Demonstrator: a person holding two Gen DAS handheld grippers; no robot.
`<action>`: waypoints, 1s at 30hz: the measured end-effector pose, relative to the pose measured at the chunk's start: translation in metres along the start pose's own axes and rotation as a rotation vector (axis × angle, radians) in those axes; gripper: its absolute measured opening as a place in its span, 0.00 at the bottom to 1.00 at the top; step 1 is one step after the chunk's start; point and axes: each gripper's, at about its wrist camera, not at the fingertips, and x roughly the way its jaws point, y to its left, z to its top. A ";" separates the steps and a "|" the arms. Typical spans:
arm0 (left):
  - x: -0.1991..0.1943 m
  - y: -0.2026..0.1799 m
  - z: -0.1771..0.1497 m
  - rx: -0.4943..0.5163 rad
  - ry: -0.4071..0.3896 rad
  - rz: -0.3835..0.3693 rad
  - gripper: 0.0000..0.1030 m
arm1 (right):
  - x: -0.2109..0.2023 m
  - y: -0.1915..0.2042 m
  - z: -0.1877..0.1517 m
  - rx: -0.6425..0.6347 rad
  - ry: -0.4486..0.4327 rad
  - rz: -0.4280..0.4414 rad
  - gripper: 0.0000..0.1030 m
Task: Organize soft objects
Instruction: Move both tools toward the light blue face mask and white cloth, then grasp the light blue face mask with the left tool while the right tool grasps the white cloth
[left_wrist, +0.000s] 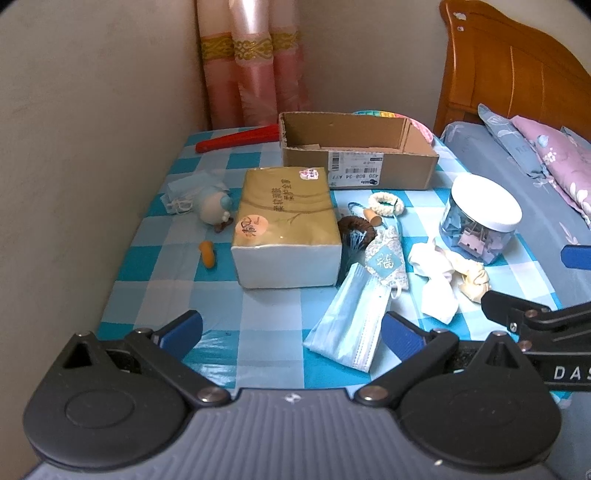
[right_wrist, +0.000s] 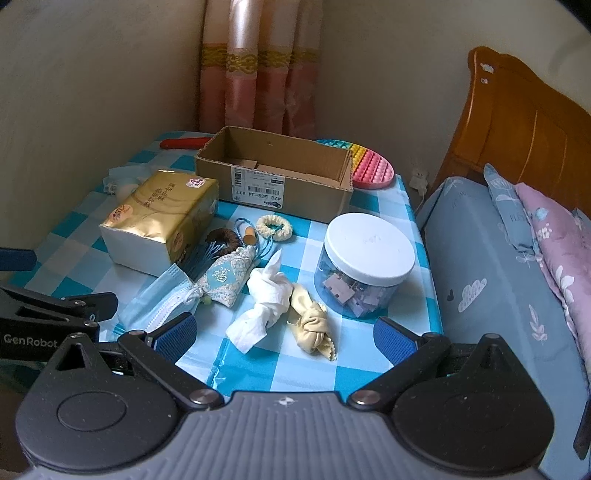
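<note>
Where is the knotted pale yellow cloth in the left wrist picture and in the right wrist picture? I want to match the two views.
Left wrist view: the knotted pale yellow cloth lies at right of centre, beside the white cloth.
Right wrist view: it lies low in the centre, ahead of the open right gripper.
Shared landmark: the clear jar with a white lid, just behind the cloth in both.

Checked table (right_wrist: 332, 373) bears cardboard box (right_wrist: 295, 195), tissue pack (right_wrist: 155, 221), jar (right_wrist: 365, 258), mask (right_wrist: 162, 295), knotted cloths (right_wrist: 266, 306).
</note>
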 end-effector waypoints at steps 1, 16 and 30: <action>0.001 0.000 0.000 0.002 -0.003 -0.005 0.99 | 0.001 0.000 0.000 -0.005 -0.001 0.005 1.00; 0.036 -0.008 -0.006 0.089 0.035 -0.090 0.99 | 0.017 -0.019 -0.010 -0.036 -0.036 0.046 1.00; 0.086 -0.021 -0.014 0.132 0.110 -0.134 0.99 | 0.044 -0.037 -0.032 -0.036 0.035 0.064 1.00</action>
